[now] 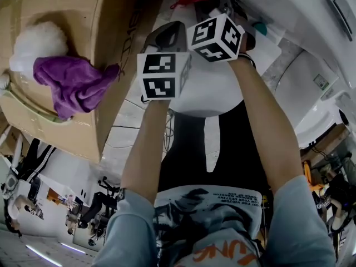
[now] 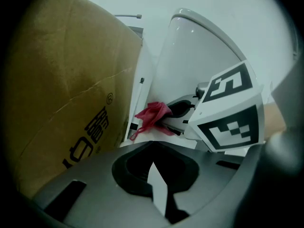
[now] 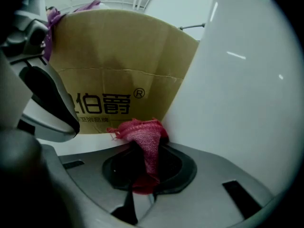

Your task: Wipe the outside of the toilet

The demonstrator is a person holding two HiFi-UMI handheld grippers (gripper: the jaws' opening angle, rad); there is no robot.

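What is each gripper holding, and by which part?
The right gripper pinches the red cloth by one bunched end, the rest sticking out beyond the jaws. The left gripper holds nothing; its jaws are together.

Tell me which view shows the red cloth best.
Right gripper view: the red cloth sits large and centred, clamped in the right tool. The left gripper view shows it small; the head view shows only a red scrap at the top edge.

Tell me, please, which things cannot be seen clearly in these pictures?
Toilet: its sides, head view, behind the person's arms.
Red cloth: contact with the toilet, right gripper view, hidden by its own folds.
Cardboard box: its print, left gripper view, cut off by the left hand-held gripper.
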